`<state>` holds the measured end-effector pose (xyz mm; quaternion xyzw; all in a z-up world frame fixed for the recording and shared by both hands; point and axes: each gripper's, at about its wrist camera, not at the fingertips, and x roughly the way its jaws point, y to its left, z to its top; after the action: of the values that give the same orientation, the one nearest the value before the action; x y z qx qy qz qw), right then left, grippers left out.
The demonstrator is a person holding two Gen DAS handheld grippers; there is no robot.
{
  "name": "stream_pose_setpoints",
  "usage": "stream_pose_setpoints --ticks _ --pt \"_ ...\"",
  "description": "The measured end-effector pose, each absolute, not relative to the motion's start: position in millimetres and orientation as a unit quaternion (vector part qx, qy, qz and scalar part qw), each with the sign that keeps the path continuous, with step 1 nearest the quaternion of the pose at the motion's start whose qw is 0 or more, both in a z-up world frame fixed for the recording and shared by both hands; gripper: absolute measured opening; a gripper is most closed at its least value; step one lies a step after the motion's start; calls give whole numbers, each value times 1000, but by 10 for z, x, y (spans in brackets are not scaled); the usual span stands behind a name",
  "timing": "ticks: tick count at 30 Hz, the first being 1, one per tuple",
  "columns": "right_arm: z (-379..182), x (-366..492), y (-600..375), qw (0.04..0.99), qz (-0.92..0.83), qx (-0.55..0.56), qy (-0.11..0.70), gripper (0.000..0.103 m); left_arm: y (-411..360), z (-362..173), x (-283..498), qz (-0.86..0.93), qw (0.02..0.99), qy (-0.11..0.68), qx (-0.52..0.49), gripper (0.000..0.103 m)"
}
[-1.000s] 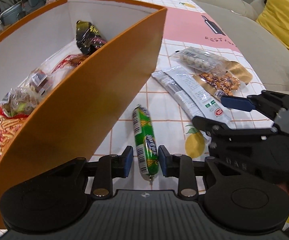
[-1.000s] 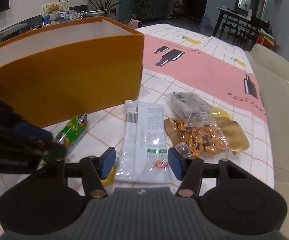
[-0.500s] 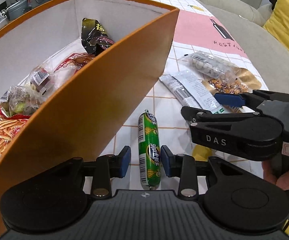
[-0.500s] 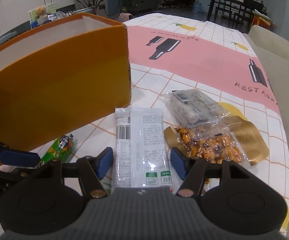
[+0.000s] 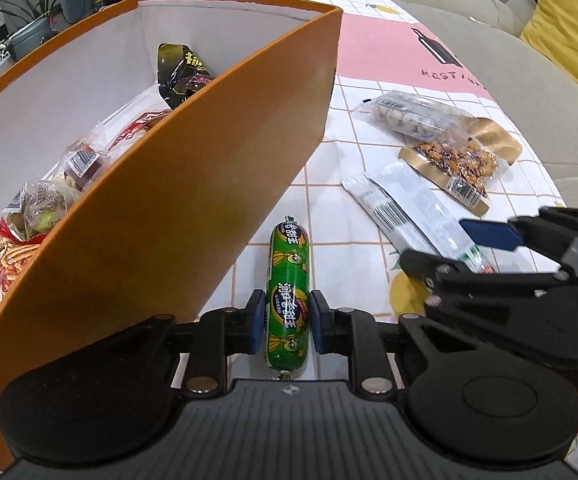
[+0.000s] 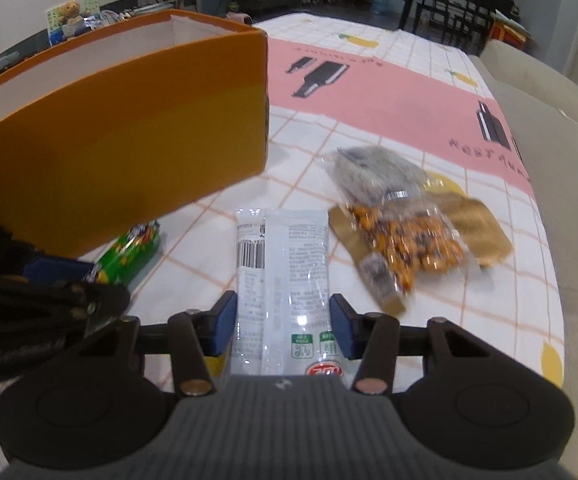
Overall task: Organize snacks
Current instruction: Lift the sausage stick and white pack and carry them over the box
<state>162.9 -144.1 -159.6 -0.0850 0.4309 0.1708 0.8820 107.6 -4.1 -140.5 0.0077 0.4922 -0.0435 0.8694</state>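
Snack sausage in a green printed wrapper (image 5: 289, 296) lies on the checked tablecloth (image 5: 329, 184) just beside the tall orange cardboard box's (image 5: 193, 184) near wall, and the left gripper (image 5: 288, 320) has just closed until its blue pads press both its sides. Nearer the cloth's sofa-side edge, the right gripper (image 6: 282, 330), jaws also closing, straddles a flat white plastic packet (image 6: 283, 264), its pads about touching the packet's edges. Beyond that lie a clear bag of orange nuts (image 6: 405, 248) and a clear pouch of pale sweets (image 5: 409, 114).
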Motion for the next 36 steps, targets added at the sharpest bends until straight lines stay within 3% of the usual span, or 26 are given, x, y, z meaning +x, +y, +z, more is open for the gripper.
stream_pose_setpoints --ticks 17,36 --pt "-1312 1237 -1780 861 146 3 488 44 48 -1180 866 -66 874 481 -35 24" --pt "-380 1040 -1642 904 182 44 383 43 320 -253 653 -64 921 374 -93 24"
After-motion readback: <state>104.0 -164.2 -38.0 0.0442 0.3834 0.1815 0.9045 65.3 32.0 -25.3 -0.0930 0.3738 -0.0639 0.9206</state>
